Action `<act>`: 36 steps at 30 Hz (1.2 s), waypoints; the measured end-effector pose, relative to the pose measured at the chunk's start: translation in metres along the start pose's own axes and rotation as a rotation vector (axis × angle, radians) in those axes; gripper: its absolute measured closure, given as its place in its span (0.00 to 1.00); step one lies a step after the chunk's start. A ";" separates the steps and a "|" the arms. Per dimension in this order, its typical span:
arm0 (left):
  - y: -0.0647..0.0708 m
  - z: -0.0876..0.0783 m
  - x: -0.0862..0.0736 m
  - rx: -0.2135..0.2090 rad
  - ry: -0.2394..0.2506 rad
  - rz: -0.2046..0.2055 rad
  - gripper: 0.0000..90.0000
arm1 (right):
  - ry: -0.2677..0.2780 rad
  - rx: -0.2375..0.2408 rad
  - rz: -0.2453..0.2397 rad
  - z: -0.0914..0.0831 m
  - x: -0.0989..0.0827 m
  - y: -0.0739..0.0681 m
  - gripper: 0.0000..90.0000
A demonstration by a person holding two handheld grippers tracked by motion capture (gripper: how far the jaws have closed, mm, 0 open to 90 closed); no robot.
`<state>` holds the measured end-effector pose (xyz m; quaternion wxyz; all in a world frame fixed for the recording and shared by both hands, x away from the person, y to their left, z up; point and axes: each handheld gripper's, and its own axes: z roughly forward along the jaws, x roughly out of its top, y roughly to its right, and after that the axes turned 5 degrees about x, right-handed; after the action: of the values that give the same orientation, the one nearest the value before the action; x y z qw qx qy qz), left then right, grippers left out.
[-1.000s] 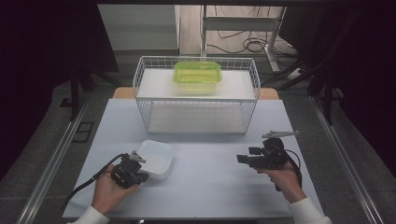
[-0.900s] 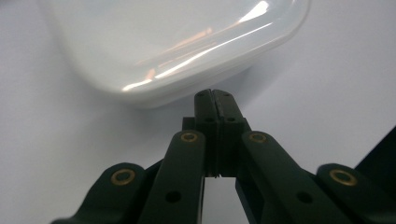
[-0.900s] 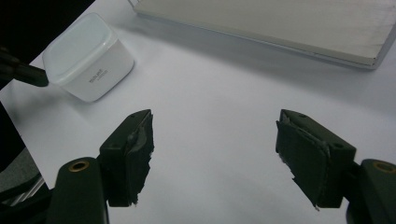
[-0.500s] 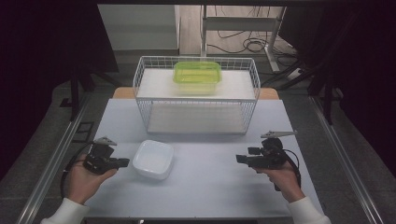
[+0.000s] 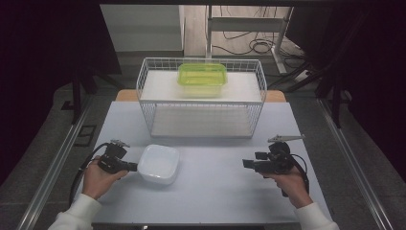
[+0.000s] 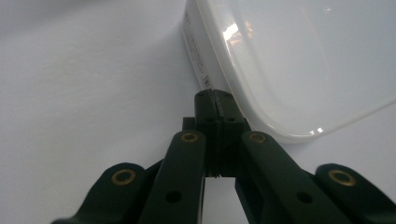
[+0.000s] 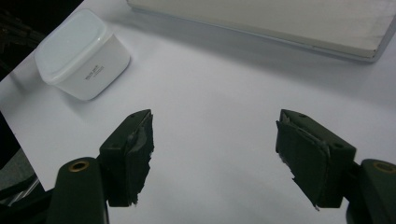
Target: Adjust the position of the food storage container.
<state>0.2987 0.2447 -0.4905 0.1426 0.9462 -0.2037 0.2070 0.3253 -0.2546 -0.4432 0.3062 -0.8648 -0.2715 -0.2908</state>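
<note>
Resting near the table's (image 5: 215, 191) front edge, the closed left claw (image 5: 134, 167) touches the white container (image 5: 159, 164); the right claw (image 5: 246, 164) gapes empty

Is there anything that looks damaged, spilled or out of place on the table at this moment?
Nothing is spilled or tipped. The white container sits upright with its lid on, and the green container rests flat on the wire rack. One small thing: the pads of the right tool look torn and ragged at their edges.
</note>
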 end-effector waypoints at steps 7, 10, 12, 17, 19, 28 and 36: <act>0.005 0.005 0.005 -0.024 -0.005 0.004 1.00 | -0.007 0.000 0.001 0.003 -0.001 0.000 0.31; 0.010 0.009 0.008 -0.046 -0.010 0.008 1.00 | -0.003 -0.002 0.005 0.002 0.000 0.000 0.31; 0.011 0.012 0.009 -0.051 -0.010 0.010 1.00 | -0.001 -0.002 0.005 0.001 0.000 0.000 0.31; 0.014 0.017 0.012 -0.063 -0.015 0.006 1.00 | -0.004 -0.002 0.005 0.002 0.000 0.000 0.31; 0.014 0.019 0.013 -0.069 -0.013 -0.002 1.00 | -0.005 -0.001 0.006 0.002 0.000 0.000 0.31; 0.026 0.027 0.024 -0.109 -0.011 0.024 1.00 | -0.011 -0.004 0.005 0.004 -0.001 0.000 0.31; 0.041 0.038 0.040 -0.129 -0.013 0.033 1.00 | -0.011 -0.003 0.005 0.003 -0.001 0.001 0.31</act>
<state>0.3264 0.1826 -0.4984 0.1987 0.9328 -0.2332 0.1897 0.3267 -0.2533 -0.4463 0.3040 -0.8677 -0.2705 -0.2856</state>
